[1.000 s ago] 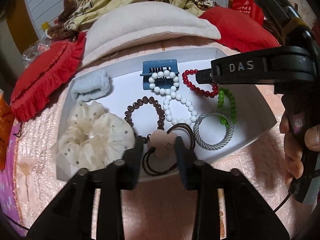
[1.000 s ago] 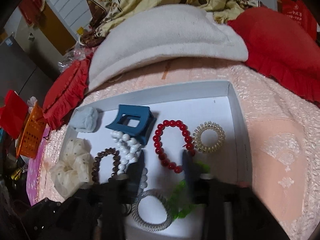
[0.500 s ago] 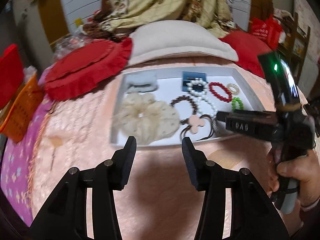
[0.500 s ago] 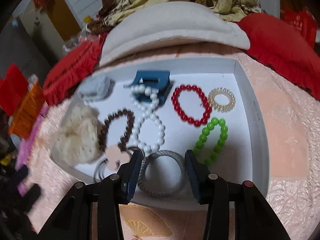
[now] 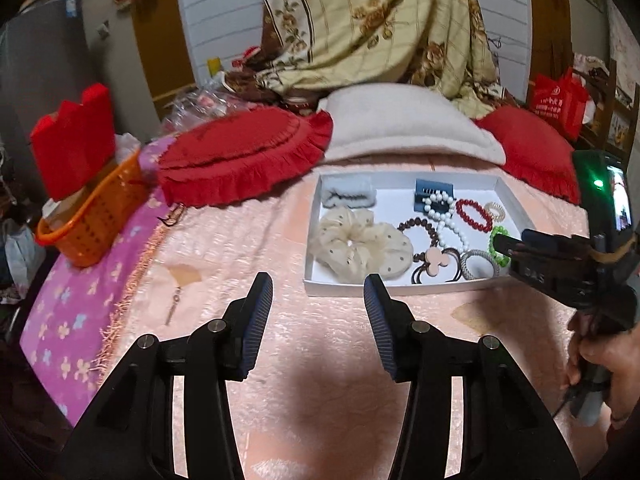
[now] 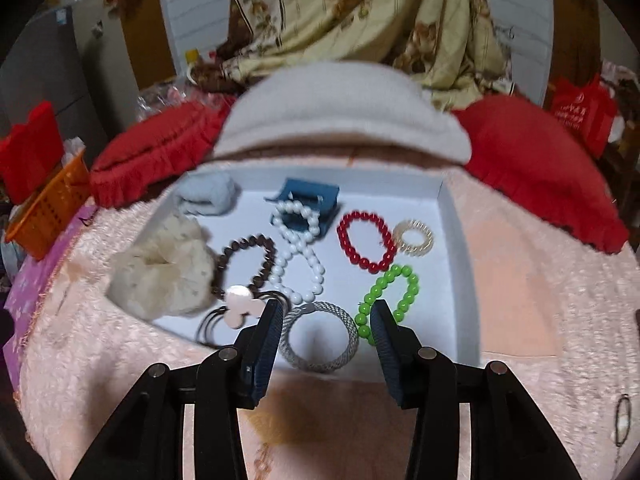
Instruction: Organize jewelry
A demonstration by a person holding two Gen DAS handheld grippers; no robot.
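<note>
Over the near edge of the white tray (image 6: 460, 248) both grippers — left gripper (image 5: 318, 312) and right gripper (image 6: 324, 332) — hang parted and empty. Jewelry lies inside; the silver mesh bangle (image 6: 320, 336) sits nearest, so approach low and straddle its rim.
</note>
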